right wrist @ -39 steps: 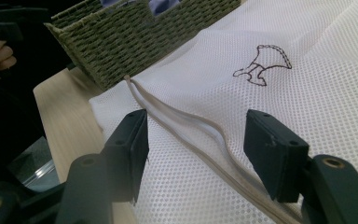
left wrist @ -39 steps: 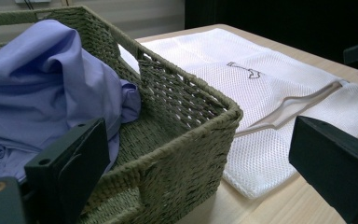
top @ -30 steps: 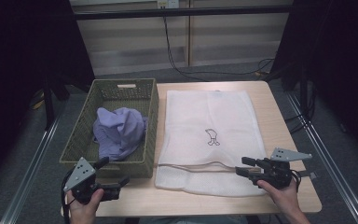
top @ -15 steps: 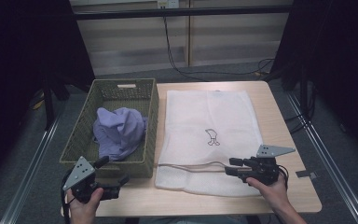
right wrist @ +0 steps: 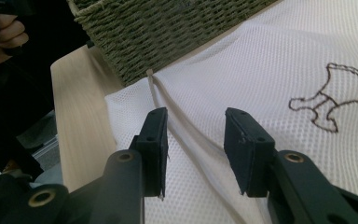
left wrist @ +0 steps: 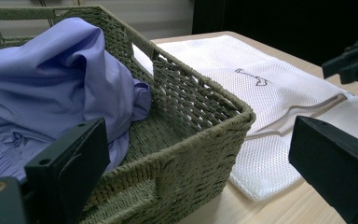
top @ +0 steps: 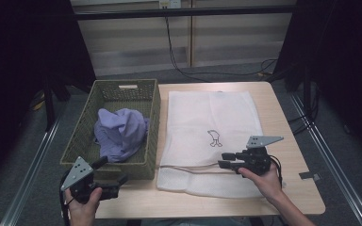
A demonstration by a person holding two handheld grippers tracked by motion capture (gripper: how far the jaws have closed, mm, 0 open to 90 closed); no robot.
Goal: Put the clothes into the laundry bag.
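The right tool [top: 225,160] hovers low over the near part of the white mesh laundry bag [top: 212,122], which lies flat on the counter [top: 292,141] just beside the woven basket [top: 152,99]. Its jaws are apart and have just been closing; in the right gripper view the bag's zipper seam [right wrist: 177,119] runs between them, but the pads do not press on it. A small embroidered outline [top: 213,138] marks the middle of the bag.

The left tool [top: 115,176] is held at the near left corner of the counter, just in front of the basket. Its jaws are wide apart with nothing between them.

A crumpled lilac garment [top: 120,132] lies inside the basket, piled against its near and left walls. In the left gripper view, the garment [left wrist: 51,84] rises above the basket rim [left wrist: 200,84].
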